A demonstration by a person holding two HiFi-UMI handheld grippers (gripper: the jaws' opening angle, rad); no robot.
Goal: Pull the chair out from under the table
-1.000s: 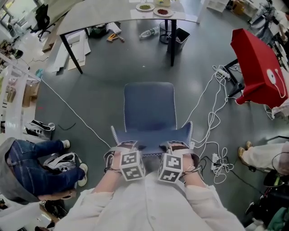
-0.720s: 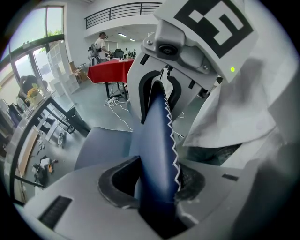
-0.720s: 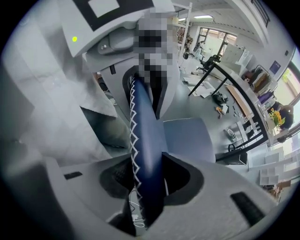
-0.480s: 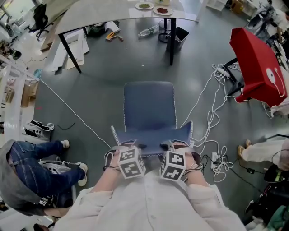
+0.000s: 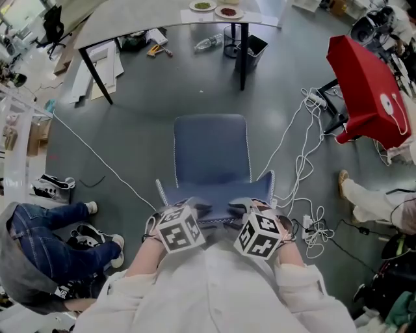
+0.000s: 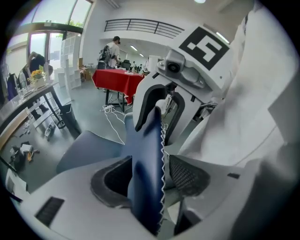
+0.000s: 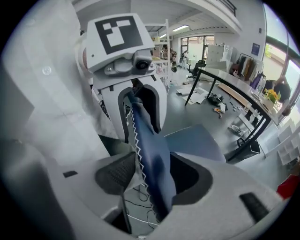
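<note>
Left gripper [image 6: 149, 180]: jaws just spread, slack either side of the backrest [image 5: 214, 194] top edge. Chair [image 5: 211, 153] stands mid-floor, well clear of the far table [image 5: 149, 16]. Right gripper [image 7: 152, 178]: likewise just loosened, astride the same edge. Risk: lifting off crooked could hook the backrest and drag a leg into the cables [image 5: 302, 169] at right.

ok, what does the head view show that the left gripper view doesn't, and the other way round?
Head view only: the chair standing whole and clear of the table, and a person in jeans. Left gripper view only: the left gripper with jaws that have just been opening, apart either side of the backrest, pads not pressing. Both: the chair, the right gripper, the red-covered stand.
</note>
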